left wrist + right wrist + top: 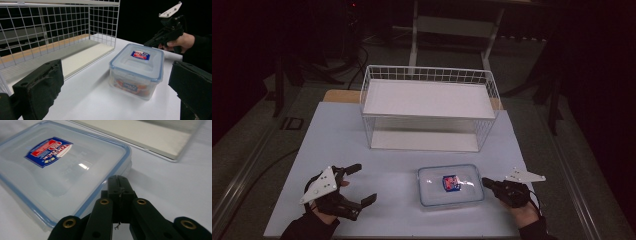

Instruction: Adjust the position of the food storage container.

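Table: white top (377, 200), lit against a dark room.
Rack: white wire basket-shelf (430, 75) stands at the far middle of my table, one white board up top, one at the base.
Container: clear plastic box with blue-rimmed lid (451, 186) sits on the table in front of the rack, nearer my right side; red-and-blue label (451, 182) on the lid, lid seated on the box.
Left gripper: my left gripper (357, 184) is at the near left, well apart from the box; jaws spread wide with nothing between them, the box showing in the gap in the left gripper view.
Right gripper: my right gripper (486, 183) has its jaws pressed together, holding nothing; the tip is just beside the box's right edge, and I cannot tell whether it touches the rim.
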A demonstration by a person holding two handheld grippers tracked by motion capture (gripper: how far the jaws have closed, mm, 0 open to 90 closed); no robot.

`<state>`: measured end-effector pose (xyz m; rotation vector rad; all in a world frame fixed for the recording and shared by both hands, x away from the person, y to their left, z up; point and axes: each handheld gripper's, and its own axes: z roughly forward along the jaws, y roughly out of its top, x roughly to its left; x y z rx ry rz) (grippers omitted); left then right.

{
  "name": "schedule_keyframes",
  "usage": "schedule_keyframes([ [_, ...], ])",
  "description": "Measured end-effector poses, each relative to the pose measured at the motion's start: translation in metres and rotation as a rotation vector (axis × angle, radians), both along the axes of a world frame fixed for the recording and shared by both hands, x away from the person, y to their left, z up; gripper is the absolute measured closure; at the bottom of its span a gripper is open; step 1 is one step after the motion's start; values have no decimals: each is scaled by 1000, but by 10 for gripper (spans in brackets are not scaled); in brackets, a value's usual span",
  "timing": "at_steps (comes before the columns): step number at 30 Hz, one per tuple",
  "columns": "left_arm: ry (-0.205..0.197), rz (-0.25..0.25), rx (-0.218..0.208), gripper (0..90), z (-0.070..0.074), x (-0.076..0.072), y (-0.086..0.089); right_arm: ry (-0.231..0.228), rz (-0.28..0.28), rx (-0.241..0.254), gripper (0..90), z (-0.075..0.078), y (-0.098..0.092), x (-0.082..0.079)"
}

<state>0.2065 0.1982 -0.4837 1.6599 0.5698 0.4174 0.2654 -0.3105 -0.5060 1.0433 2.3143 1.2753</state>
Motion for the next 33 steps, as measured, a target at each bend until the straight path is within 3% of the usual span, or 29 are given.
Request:
schedule_keyframes([
  [12, 8, -3, -1, 0, -1, 1, -1, 10, 88, 1, 900, 1, 26, -2],
  [33, 17, -19, 10, 0, -2, 1, -3, 15, 185, -6, 900, 2, 63, 0],
])
